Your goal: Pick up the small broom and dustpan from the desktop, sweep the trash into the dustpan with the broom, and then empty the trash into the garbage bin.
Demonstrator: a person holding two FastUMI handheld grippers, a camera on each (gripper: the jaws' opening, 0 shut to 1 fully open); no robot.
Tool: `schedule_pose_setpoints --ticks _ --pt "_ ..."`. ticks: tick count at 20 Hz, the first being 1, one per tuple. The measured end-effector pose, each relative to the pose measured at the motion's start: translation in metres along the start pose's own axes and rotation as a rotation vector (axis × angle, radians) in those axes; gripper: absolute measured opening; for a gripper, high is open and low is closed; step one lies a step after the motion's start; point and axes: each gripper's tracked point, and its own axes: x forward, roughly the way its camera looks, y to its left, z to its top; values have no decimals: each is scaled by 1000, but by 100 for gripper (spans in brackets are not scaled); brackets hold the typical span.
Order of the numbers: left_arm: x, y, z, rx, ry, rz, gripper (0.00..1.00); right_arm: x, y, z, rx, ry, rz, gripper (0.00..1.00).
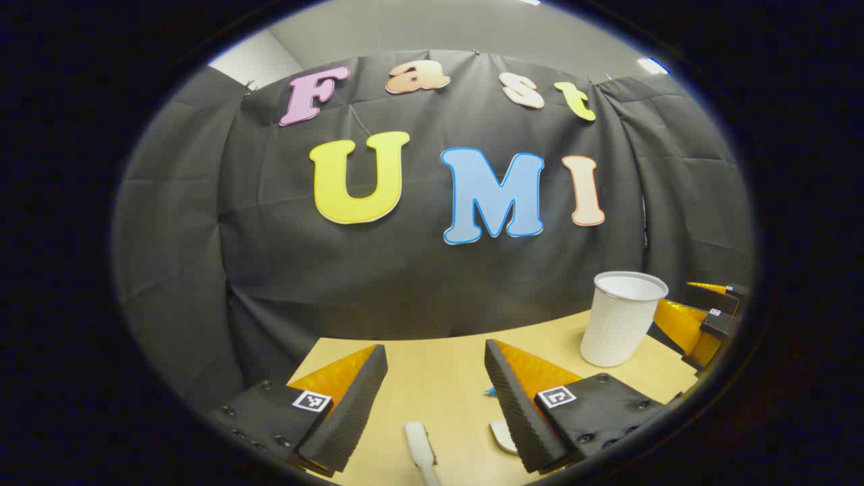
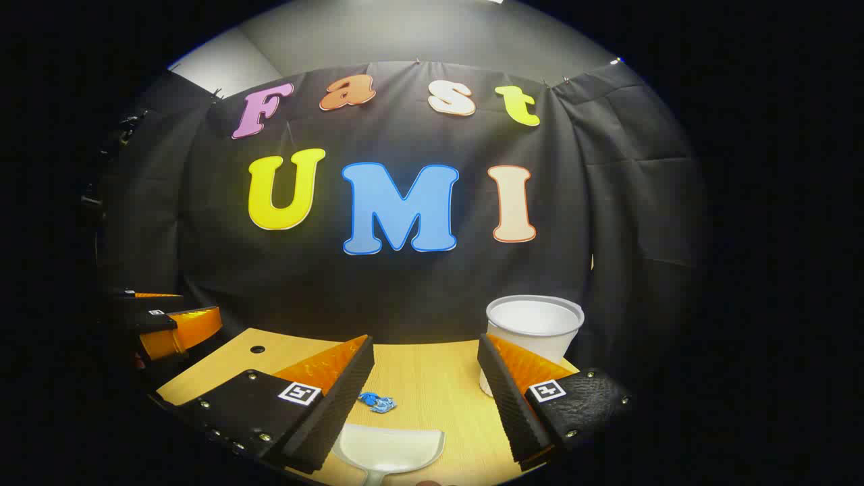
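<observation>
Hand-held gripper, left (image 1: 435, 378): jaws spread wide, nothing between them, hovering above tabletop (image 1: 432, 364).

Left gripper view, L to R:
- Left finger (image 1: 347, 405), lower left, ribbed pad facing inward, square marker on its base.
- Small broom (image 1: 421, 451): white handle end at bottom centre, lying on tabletop between the fingers, touching neither.
- Bit of blue trash (image 1: 491, 391) peeking out just beside right finger's inner edge.
- Pale rounded piece (image 1: 502, 436) at base of right finger, mostly hidden; cannot tell what it is.
- Garbage bin (image 1: 621, 317): white, cup-shaped, upright, on tabletop at right, near the back wall.
- Other hand-held gripper (image 1: 702, 314) at far right edge, just behind the bin.

Hand-held gripper, right (image 2: 425, 385): jaws apart, empty, above tabletop (image 2: 425, 378).

Right gripper view, L to R:
- Left hand-held gripper (image 2: 162, 324) at far left edge, over tabletop corner.
- Small round hole (image 2: 256, 349) in tabletop nr that corner.
- Blue trash (image 2: 378, 402): crumpled wrapper, on tabletop between the fingers, nearer left one.
- Dustpan (image 2: 390, 449): white, flat on tabletop at bottom centre, open edge toward trash, small gap between them.
- Garbage bin (image 2: 534, 324): upright, open top, behind right finger, lower part hidden by it.
</observation>
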Motion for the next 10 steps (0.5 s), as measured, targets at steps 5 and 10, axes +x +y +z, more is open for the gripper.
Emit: schedule_pose_setpoints --ticks 5,10 --pt "-1 4 -4 -2 11 -2 97 3 14 -3 8 16 17 96" --pt "-1 8 -9 3 21 1 97 4 23 -12 9 51 33 96"
